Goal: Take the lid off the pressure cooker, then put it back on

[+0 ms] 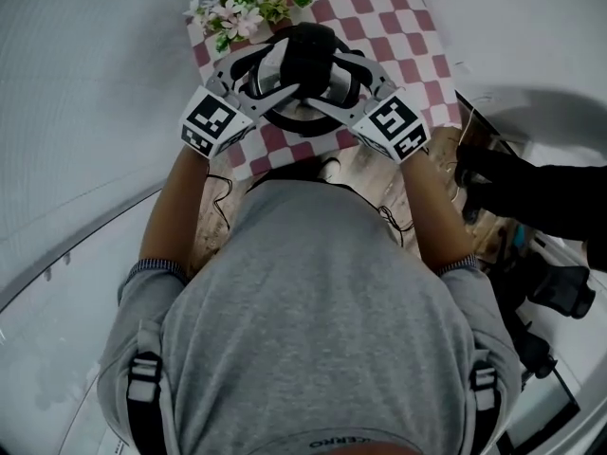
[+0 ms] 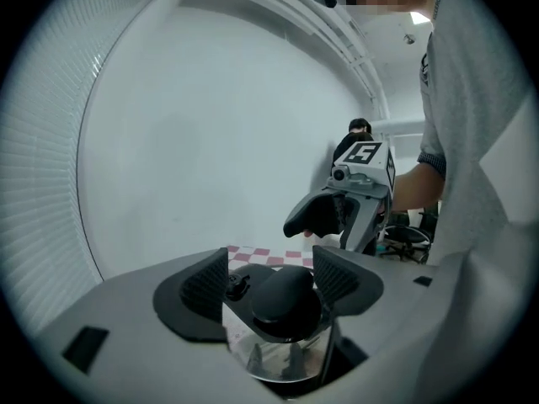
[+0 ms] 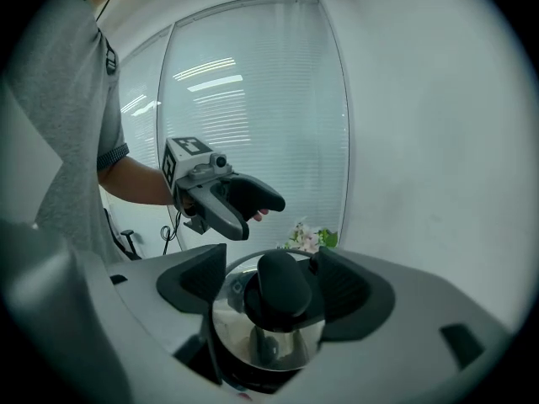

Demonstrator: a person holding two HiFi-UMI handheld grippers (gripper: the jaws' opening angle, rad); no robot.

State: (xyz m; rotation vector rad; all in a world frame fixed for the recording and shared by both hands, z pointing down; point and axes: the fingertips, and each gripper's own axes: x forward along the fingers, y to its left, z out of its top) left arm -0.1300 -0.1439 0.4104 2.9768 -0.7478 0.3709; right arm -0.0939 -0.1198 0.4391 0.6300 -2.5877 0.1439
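Note:
The pressure cooker [image 1: 302, 119] stands on a red-and-white checked cloth [image 1: 398, 27]. Its shiny lid [image 2: 278, 353] [image 3: 268, 343] carries a black knob handle [image 1: 308, 57] [image 2: 286, 297] [image 3: 282, 289]. My left gripper [image 1: 270, 79] [image 2: 271, 280] comes in from the near left and my right gripper [image 1: 340, 81] [image 3: 271, 278] from the near right. Each is open with its jaws either side of the knob. In both gripper views one pad sits close against the knob, while a small gap with a valve shows on the other side. The pot body is mostly hidden.
A bunch of pink and white flowers [image 1: 237, 9] [image 3: 307, 236] lies at the cloth's far left corner. White curved walls surround the small table. Dark equipment and a chair [image 1: 531, 197] stand to the right, beside my arm.

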